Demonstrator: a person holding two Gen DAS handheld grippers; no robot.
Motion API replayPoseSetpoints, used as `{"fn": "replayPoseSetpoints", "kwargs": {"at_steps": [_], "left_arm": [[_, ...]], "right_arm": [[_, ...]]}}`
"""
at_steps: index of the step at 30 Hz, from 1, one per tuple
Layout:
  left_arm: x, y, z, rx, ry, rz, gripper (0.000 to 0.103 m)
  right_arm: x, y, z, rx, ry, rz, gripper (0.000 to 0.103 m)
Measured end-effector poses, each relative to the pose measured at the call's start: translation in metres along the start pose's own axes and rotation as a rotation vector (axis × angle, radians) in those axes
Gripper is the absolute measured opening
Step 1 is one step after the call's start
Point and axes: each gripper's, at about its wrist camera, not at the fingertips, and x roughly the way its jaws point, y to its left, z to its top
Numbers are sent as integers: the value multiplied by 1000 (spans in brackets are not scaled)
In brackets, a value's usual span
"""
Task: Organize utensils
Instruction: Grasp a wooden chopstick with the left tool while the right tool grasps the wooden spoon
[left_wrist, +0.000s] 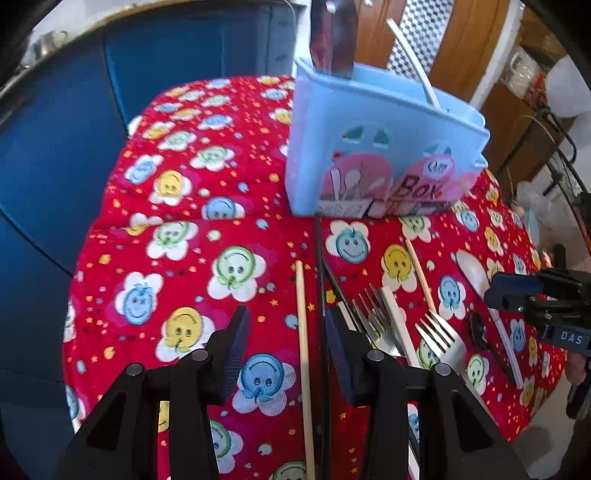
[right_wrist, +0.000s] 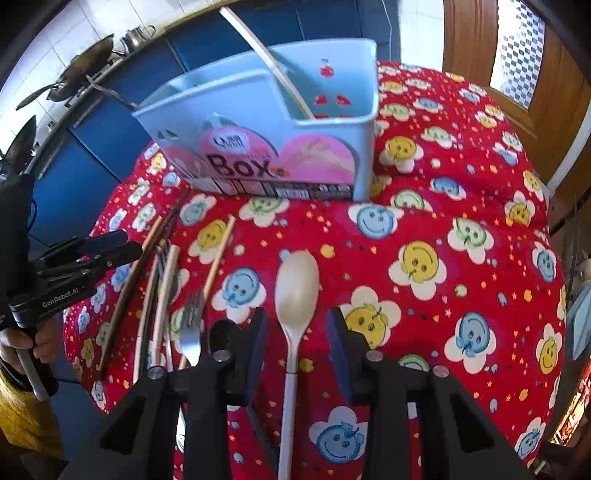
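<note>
Both grippers spread over utensils on table.
L gripper (left_wrist: 284, 347) straddles a chopstick (left_wrist: 303, 339); R gripper (right_wrist: 297, 343) straddles a spoon (right_wrist: 297, 284), no contact.

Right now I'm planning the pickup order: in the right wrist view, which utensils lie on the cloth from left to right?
Dark chopsticks → fork → light wooden chopstick → white spoon. The overlapping pieces beside the fork are left out.

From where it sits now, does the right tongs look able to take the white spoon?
Probably yes. The right tongs stand open with the white spoon lying between the fingers on the red cloth, nothing over it. The nearest fork lies apart, outside the left finger, so the way looks free.
</note>
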Motion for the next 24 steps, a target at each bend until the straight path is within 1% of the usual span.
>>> {"fn": "replayPoseSetpoints", "kwargs": {"at_steps": [2,3,5,7,10,12,14,17,18,22,24], "left_arm": [[7,-1,2,23,23,-13,42],[7,-1,3,34,27,-16,38],[10,-2,5,61,36,-29,36],[9,-1,7,76,37,-47,28],[11,0,10,80,42,-73,23],[11,-1,10,84,38,-79,21],[10,1,9,68,30,-102,18],[7,11,5,3,35,-157,18],[6,13,3,-8,33,-159,18],[4,15,-1,-21,34,-127,18],[3,15,-3,-22,35,-115,18]], "right_arm": [[2,-2,-1,13,16,3,36],[2,-2,-1,15,17,2,35],[2,-2,-1,23,21,-3,34],[3,-2,1,24,26,-6,34],[3,-1,2,15,31,-17,34],[5,2,2,0,36,-28,34],[5,4,3,-18,45,-36,34],[6,4,4,-24,57,-30,34],[6,4,5,-26,59,-26,34],[7,6,6,-43,66,-19,33],[9,8,6,-55,71,-19,28]]}}
